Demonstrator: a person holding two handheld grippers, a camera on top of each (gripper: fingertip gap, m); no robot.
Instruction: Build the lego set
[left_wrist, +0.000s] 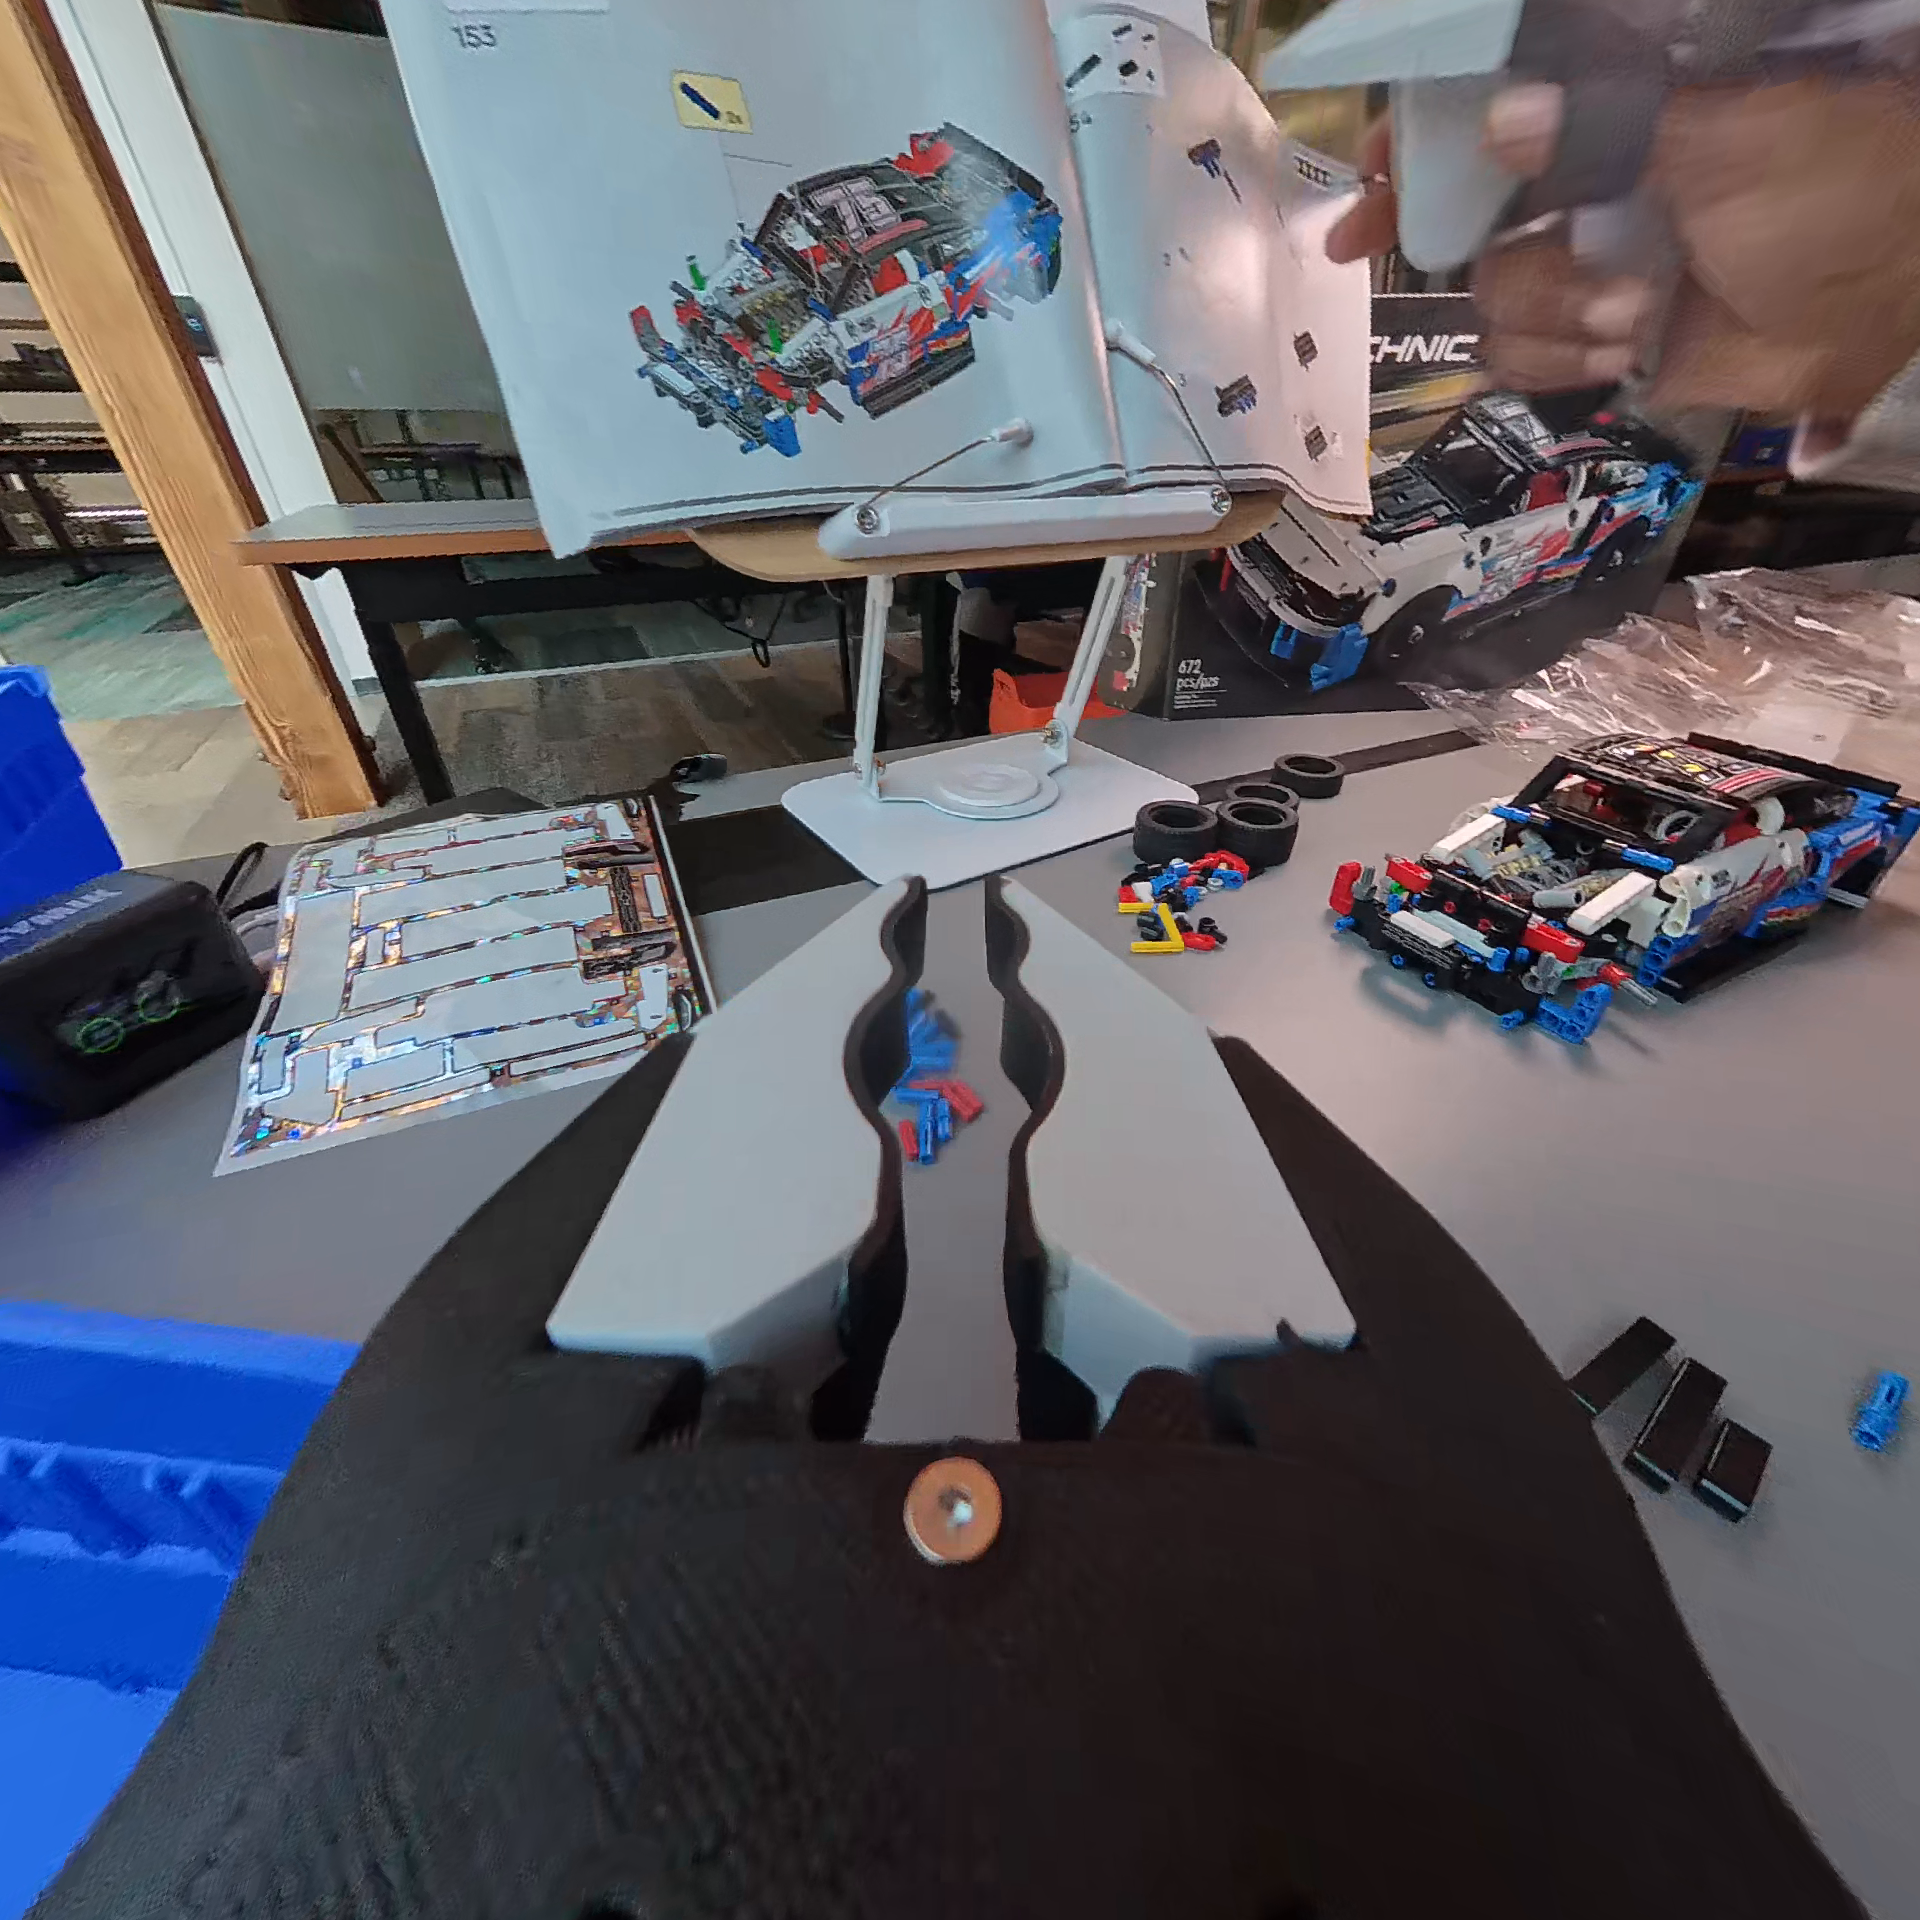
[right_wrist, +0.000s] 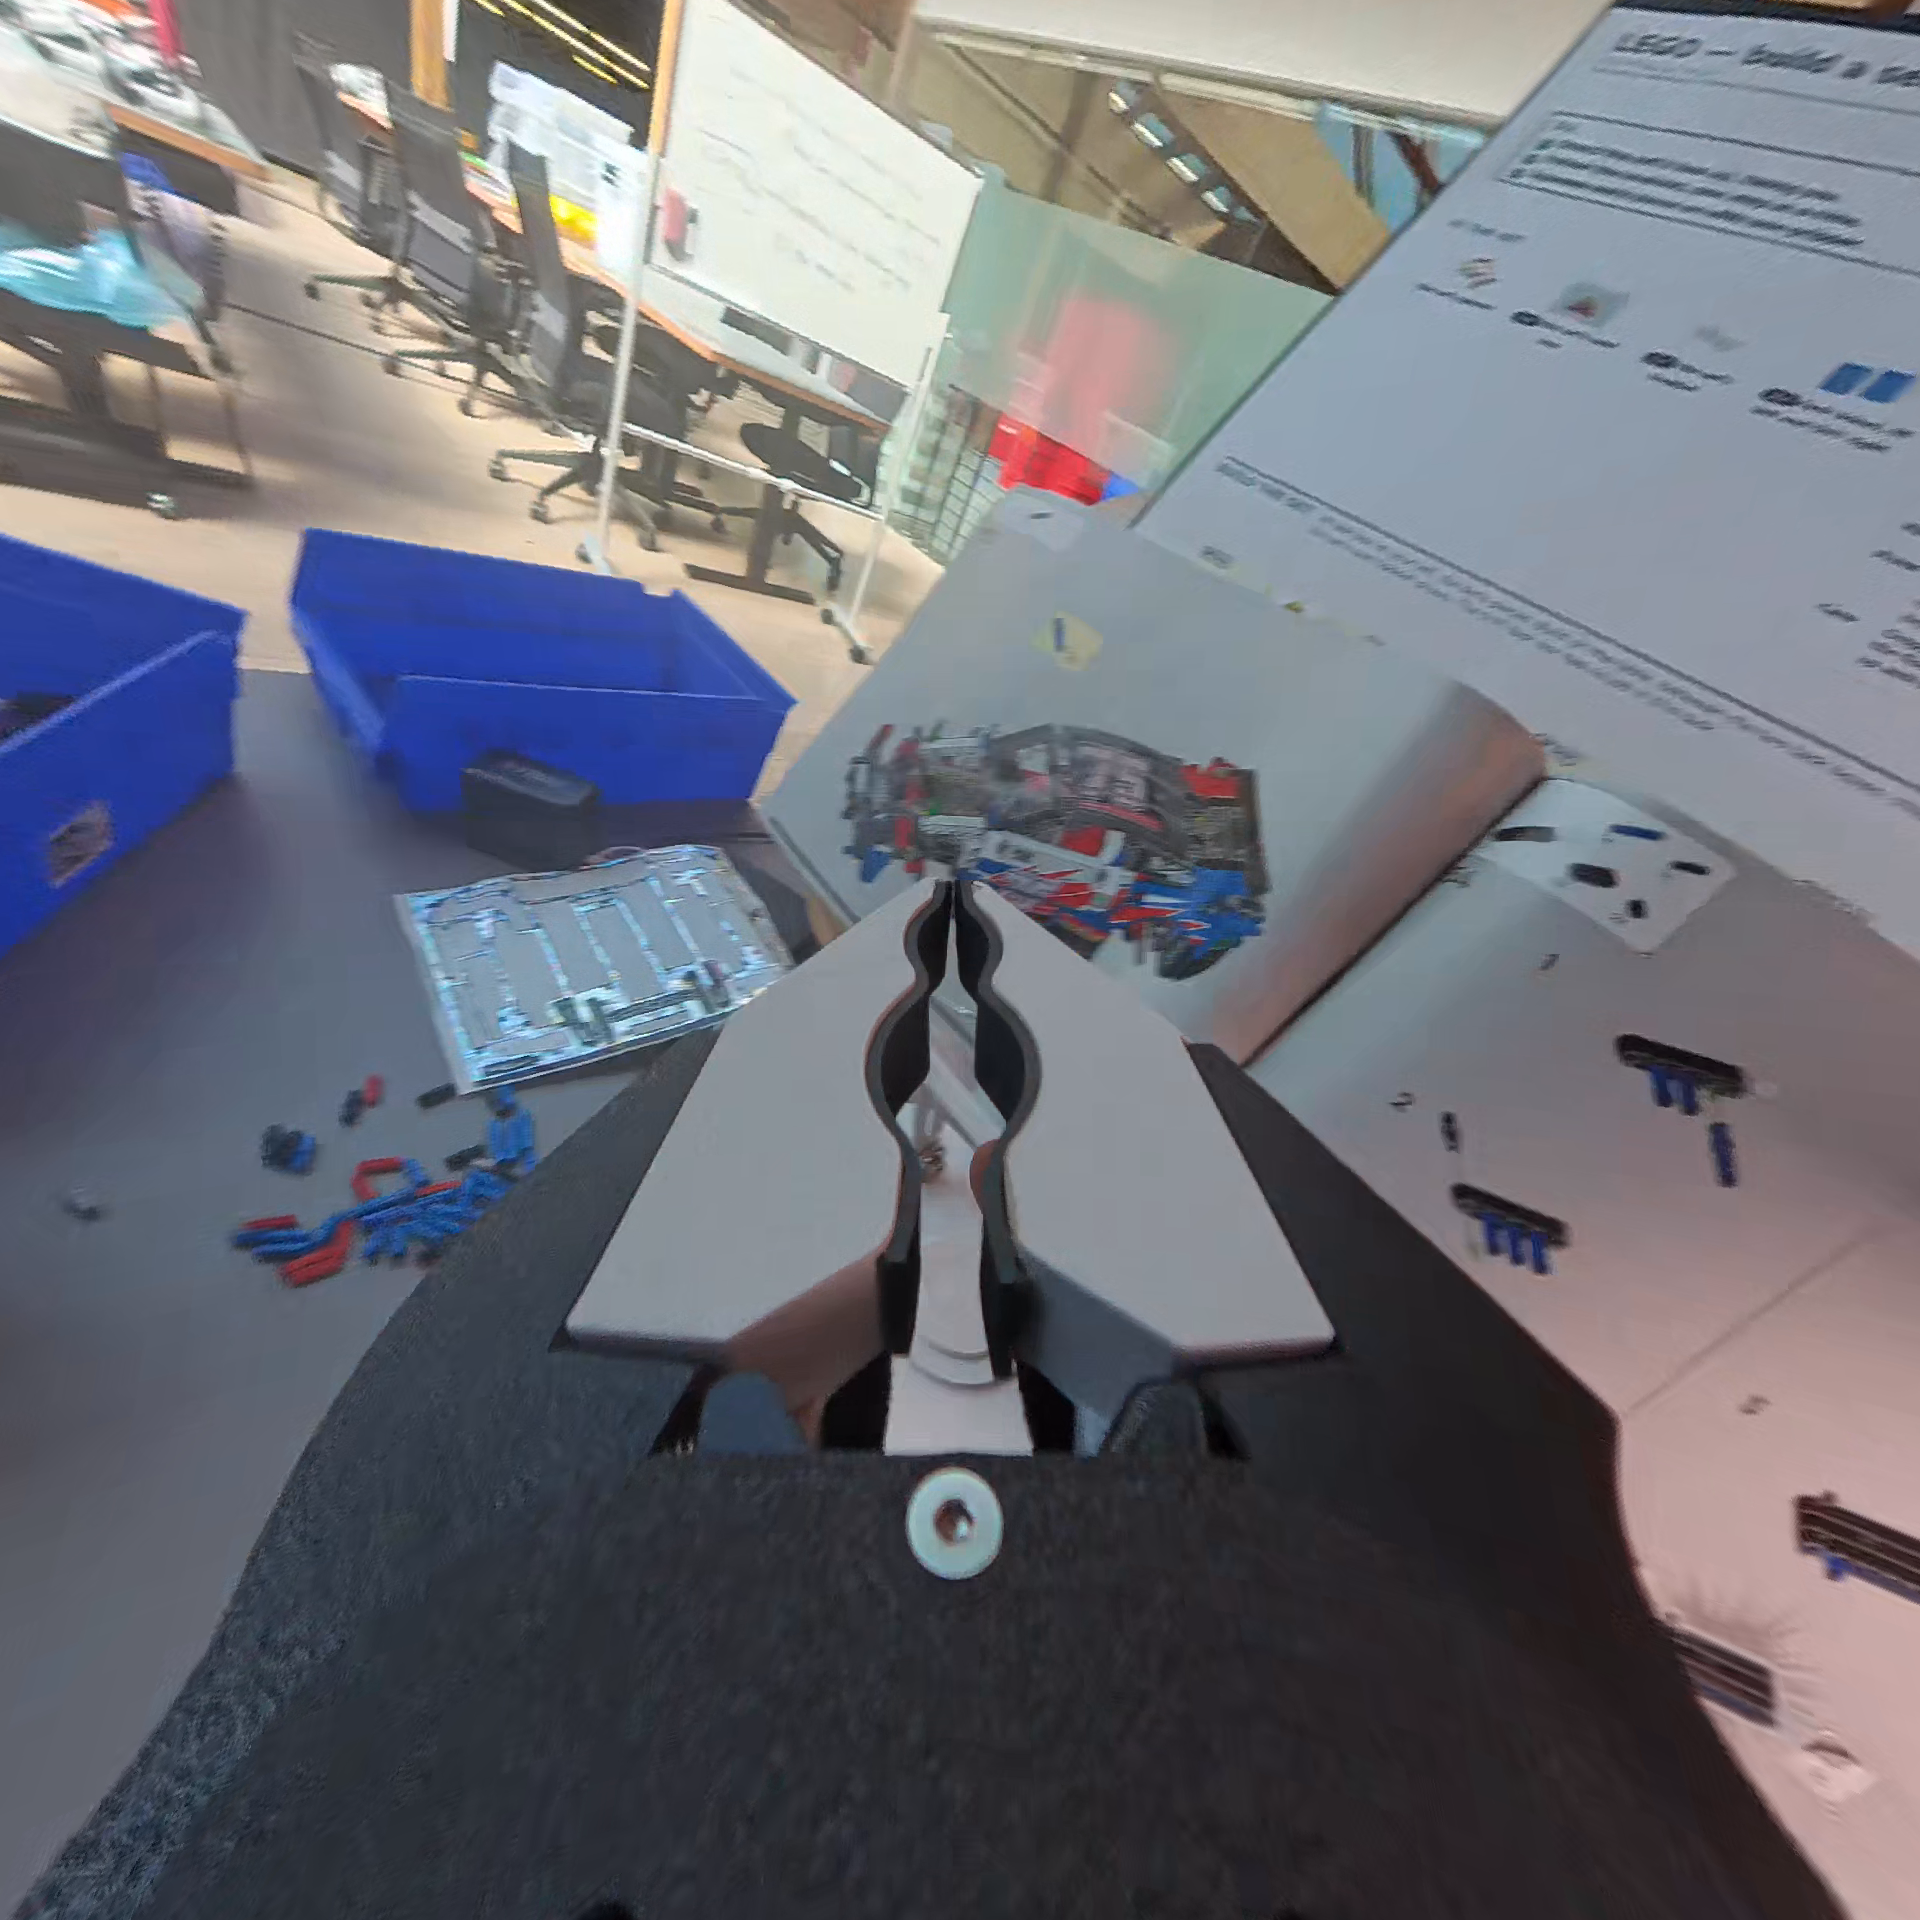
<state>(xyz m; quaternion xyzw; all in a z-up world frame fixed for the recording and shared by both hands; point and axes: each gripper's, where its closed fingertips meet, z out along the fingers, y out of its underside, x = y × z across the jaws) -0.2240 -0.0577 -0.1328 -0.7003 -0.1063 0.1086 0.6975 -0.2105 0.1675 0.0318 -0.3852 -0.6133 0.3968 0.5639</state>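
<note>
Printed writing shows on several things, none repeated here. The open instruction booklet (left_wrist: 790, 270) on the stand has a page number in its top left corner, a small count in a yellow box, and a racing number on the pictured car's roof. The set's box (left_wrist: 1455, 582) carries a white brand word and a piece count low on its left. A black device (left_wrist: 114, 987) on the surface bears a white label. The whiteboard (right_wrist: 810, 197) and printed sheet (right_wrist: 1662, 416) are too blurred to read.
</note>
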